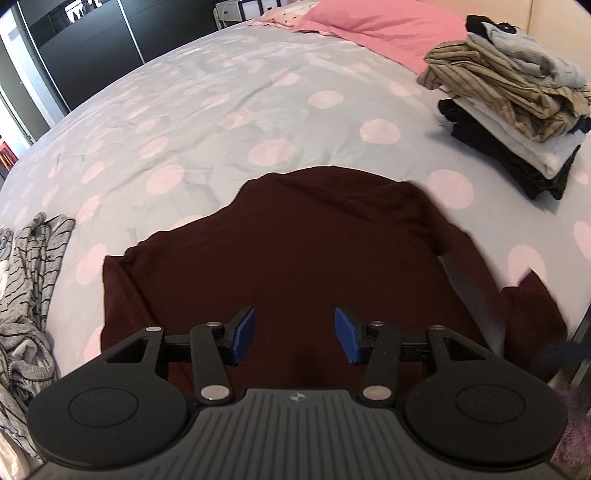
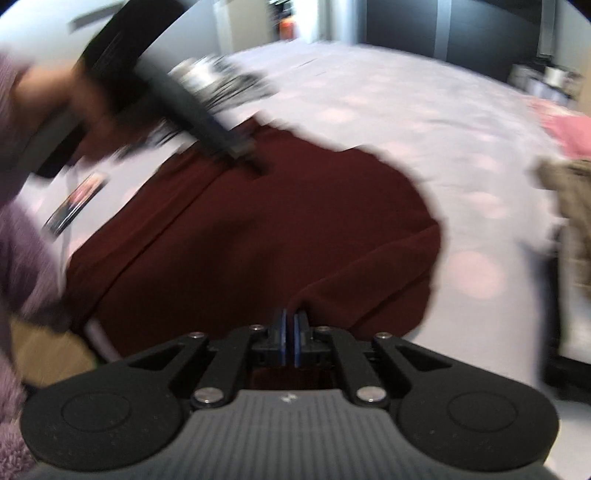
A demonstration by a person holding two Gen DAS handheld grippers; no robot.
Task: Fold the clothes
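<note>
A dark maroon garment [image 1: 295, 240] lies spread on the dotted grey bed cover [image 1: 221, 110]. My left gripper [image 1: 294, 332] hovers over its near part, open, with nothing between the blue pads [image 1: 245, 334]. In the right wrist view, which is blurred, my right gripper [image 2: 290, 323] is shut on a raised fold of the maroon garment [image 2: 277, 229] at its near right edge. The left gripper [image 2: 247, 158] shows there at the upper left, held by a hand, over the garment's far side.
A stack of folded clothes [image 1: 517, 118] sits at the far right of the bed, with a pink pillow [image 1: 369, 26] behind it. Grey striped clothes [image 1: 29, 295] lie at the left edge. A phone [image 2: 77, 206] rests on the cover near a purple sleeve [image 2: 22, 258].
</note>
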